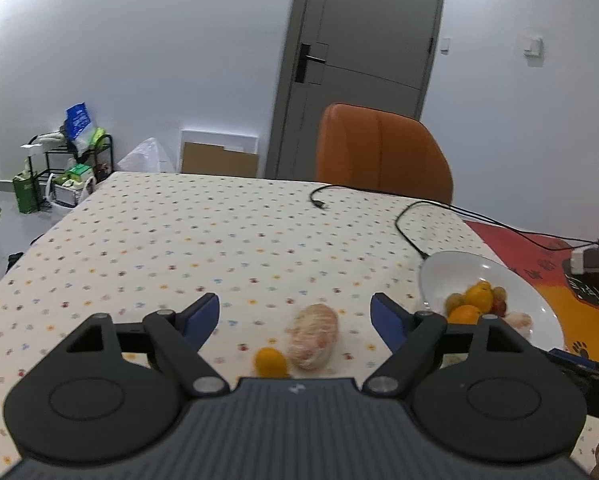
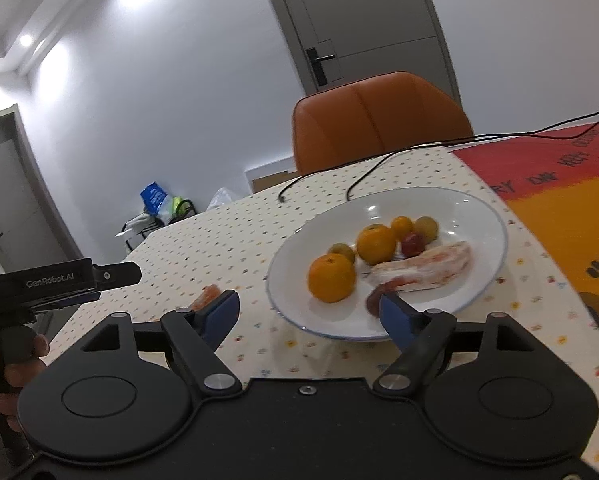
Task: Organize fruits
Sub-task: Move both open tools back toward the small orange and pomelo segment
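Note:
A pale pink pomelo segment (image 1: 312, 336) and a small yellow-orange fruit (image 1: 270, 362) lie on the dotted tablecloth, between and just below the fingers of my open left gripper (image 1: 295, 314). A white plate (image 2: 475, 216) holds two oranges (image 2: 332, 278), a smaller yellow fruit (image 2: 402, 225), greenish grapes (image 2: 426, 227), a red grape (image 2: 413, 244) and another pomelo segment (image 2: 427, 266). My right gripper (image 2: 309, 314) hangs open over the plate's near rim, nothing between its pads. The same plate (image 1: 451, 272) sits to the right in the left wrist view.
An orange chair (image 1: 379, 152) stands at the table's far side. Black cables (image 1: 411, 232) trail across the cloth toward a white adapter (image 1: 587, 260). A red and orange mat (image 2: 559, 184) covers the right part. A hand (image 2: 11, 368) holds the left gripper's handle at the left.

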{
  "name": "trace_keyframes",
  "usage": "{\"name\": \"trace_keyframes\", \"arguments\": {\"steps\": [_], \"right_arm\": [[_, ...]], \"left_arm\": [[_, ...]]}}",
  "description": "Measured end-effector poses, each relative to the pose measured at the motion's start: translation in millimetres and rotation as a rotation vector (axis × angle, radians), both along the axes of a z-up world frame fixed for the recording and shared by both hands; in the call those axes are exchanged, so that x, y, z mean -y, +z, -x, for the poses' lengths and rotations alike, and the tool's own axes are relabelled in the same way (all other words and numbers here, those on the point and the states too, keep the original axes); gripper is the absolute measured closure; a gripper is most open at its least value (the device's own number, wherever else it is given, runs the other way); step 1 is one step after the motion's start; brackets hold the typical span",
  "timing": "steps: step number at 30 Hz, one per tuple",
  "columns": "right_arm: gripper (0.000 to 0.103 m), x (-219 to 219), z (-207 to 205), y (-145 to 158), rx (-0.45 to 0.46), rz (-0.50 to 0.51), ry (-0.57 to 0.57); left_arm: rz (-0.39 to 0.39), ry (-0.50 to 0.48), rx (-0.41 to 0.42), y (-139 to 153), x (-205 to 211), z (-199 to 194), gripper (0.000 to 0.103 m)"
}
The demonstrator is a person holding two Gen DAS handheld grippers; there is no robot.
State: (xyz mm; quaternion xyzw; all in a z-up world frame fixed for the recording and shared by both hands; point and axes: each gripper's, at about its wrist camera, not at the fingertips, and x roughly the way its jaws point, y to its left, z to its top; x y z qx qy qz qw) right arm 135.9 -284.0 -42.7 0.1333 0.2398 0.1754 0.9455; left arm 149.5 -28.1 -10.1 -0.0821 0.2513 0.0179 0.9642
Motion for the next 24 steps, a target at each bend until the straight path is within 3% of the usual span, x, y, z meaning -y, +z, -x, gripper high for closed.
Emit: {"name": "trace_keyframes", "arguments": {"steps": [12,24], "right_arm": [[0.023,-33,-6,-2,-0.012,0.029,0.061],[0.021,-53,-9,-5,-0.019,0.056,0.119]], "left_arm": [[0.017,0.027,-0.032,-17,-24,3,0.022],[0.036,0.000,-0.062,-36,-23,-4,0.026]]}}
